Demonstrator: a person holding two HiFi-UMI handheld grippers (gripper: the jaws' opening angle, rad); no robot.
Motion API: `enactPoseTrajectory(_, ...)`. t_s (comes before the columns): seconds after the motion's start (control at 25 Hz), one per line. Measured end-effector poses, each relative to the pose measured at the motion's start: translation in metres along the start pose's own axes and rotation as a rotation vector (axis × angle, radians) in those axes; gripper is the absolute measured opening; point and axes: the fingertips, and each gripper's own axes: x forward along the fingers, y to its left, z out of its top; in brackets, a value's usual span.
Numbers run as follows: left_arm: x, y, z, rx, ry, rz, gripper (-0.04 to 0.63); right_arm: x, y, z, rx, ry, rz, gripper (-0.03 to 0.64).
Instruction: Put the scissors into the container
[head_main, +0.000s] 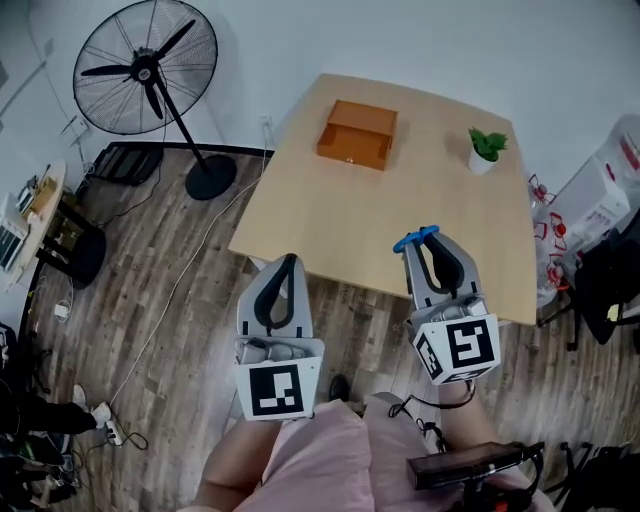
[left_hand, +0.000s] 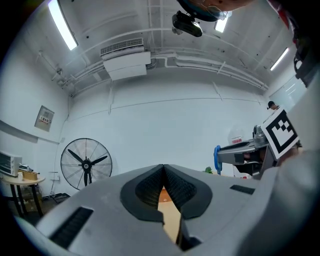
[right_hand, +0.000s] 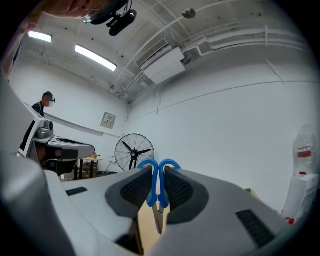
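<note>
The orange open container (head_main: 357, 133) sits at the far side of the wooden table (head_main: 370, 215). My right gripper (head_main: 425, 242) hangs over the table's near right part, shut on the blue-handled scissors (head_main: 414, 240). In the right gripper view the blue handle loops of the scissors (right_hand: 153, 186) are pinched between the pads, with the blades pointing down behind them. My left gripper (head_main: 289, 264) is held off the table's near edge, over the floor, shut with nothing in it. Its pads (left_hand: 175, 187) meet at the tip.
A small potted plant (head_main: 486, 147) stands at the table's far right. A large standing fan (head_main: 148, 68) is on the floor to the left, with cables running beside it. Chairs and bags crowd the right side of the table.
</note>
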Motion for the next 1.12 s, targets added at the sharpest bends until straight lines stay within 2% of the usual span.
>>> enactPoseTrajectory(0.48, 0.045, 0.003, -0.017, -0.016, 0.014, -0.055, 0.005, 0.034, -0.02, -0.005, -0.005, 0.008, -0.041, 0.078)
enactPoseTrajectory(0.76, 0.08, 0.001, -0.023, 0.006, 0.038, -0.071, 0.005, 0.057, -0.043, -0.016, 0.026, 0.014, -0.054, 0.078)
enactPoseTrajectory(1.12, 0.153, -0.001, -0.038, 0.052, 0.09, -0.085, 0.005, 0.111, -0.087, -0.036, 0.083, 0.015, -0.048, 0.078)
